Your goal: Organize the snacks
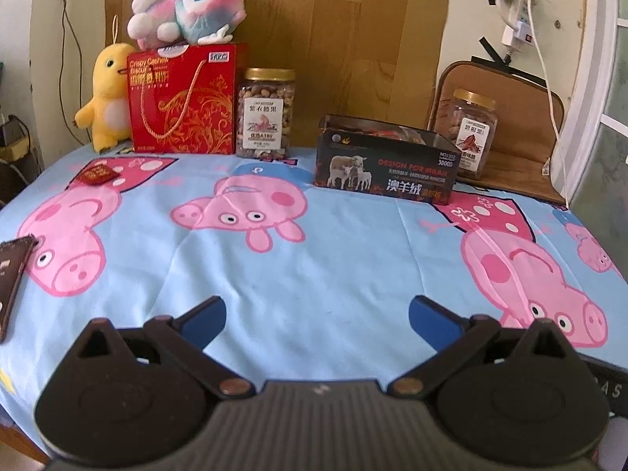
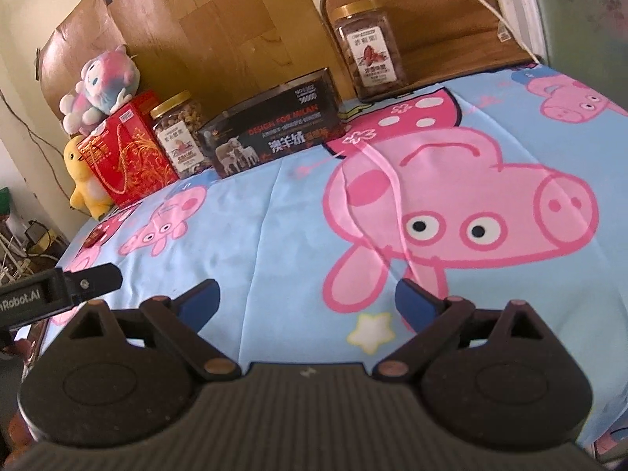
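A worktop (image 1: 314,259) under a blue cloth printed with pink pigs carries everything, and the black box (image 1: 386,167) with sheep on its side serves as the landmark at the back. Far to the left of the box, at the worktop's near edge, lies a dark flat packet (image 1: 11,274), only partly in view. Further back, a small red packet (image 1: 98,175) lies on the cloth. Behind it, left of the box, a yellow plush duck (image 1: 104,112) stands beside a red gift box (image 1: 184,102), which bears a pink plush toy (image 1: 186,10) on top. Just right of the red gift box, and still left of the black box, stands a jar of nuts (image 1: 265,114) with a gold lid. The black box is open at the top; its contents are too blurred to name. Behind and to the right of it stands a second jar (image 1: 469,133), against a brown cushion (image 1: 522,117).

The left claw (image 1: 316,318) hangs released over bare cloth in front of the black box, grasping nothing. The right claw (image 2: 306,300) is likewise spread wide and empty, nearer the box's right.
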{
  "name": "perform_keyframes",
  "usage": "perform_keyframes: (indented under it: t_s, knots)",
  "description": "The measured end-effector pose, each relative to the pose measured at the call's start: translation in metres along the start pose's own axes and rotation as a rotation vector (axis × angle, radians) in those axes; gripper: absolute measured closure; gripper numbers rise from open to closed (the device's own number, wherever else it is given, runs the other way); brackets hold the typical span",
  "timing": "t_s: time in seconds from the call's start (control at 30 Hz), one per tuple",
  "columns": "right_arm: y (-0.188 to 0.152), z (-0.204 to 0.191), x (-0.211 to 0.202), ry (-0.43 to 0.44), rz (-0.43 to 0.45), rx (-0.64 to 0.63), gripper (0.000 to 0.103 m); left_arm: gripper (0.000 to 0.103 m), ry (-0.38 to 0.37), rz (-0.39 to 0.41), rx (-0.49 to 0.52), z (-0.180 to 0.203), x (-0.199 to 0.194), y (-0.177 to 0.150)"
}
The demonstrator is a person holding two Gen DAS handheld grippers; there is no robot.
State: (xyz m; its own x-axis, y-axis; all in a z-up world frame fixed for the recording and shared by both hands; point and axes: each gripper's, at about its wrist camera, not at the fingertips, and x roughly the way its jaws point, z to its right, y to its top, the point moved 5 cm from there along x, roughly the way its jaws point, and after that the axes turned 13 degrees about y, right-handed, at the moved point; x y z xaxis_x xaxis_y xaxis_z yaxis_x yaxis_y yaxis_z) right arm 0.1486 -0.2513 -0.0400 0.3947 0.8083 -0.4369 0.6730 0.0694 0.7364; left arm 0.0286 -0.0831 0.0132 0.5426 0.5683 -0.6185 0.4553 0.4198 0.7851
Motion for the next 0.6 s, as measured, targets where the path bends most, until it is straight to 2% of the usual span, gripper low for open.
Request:
perform_keyframes:
  t_s: [0.23,0.43,0.6]
  knots:
    - [-0.001,-0.003,0.0,0.013,0.0,-0.003,0.005,0.0,0.014,0.0,0.028,0.002,0.002,-0.003]
    - [-0.002,-0.006,0.001,0.017,-0.004,-0.023,0.005,0.0,0.032,0.03,0.105,0.01,-0.002,-0.004]
    - [0.0,-0.007,0.001,0.004,0.016,-0.056,0.005,0.0,0.009,0.021,0.12,0.012,0.001,-0.003]
